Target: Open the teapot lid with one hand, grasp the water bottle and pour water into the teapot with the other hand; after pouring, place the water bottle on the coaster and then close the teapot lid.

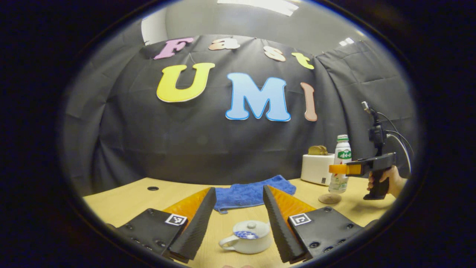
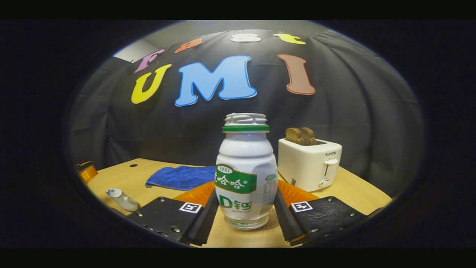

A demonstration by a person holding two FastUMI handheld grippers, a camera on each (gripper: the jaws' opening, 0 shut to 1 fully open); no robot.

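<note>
A small white teapot [image 1: 247, 237] with its lid [image 1: 251, 228] on stands on the table between the fingers of my open left gripper [image 1: 238, 219]. It also appears small at the left [image 2: 122, 200] in the right gripper view. The white water bottle [image 2: 245, 175] with a green label stands upright between the fingers of my right gripper [image 2: 243, 212], which press its sides. In the left gripper view, that bottle [image 1: 341, 163] and the right gripper [image 1: 347, 169], held by a hand [image 1: 394, 180], are at the far right. A round brown coaster [image 1: 329, 198] lies just in front of the bottle.
A white toaster [image 2: 310, 163] with bread in it stands behind the bottle, right of it. A blue cloth [image 1: 253, 193] lies at the back middle of the wooden table [image 1: 122, 201]. The black booth wall closes the back.
</note>
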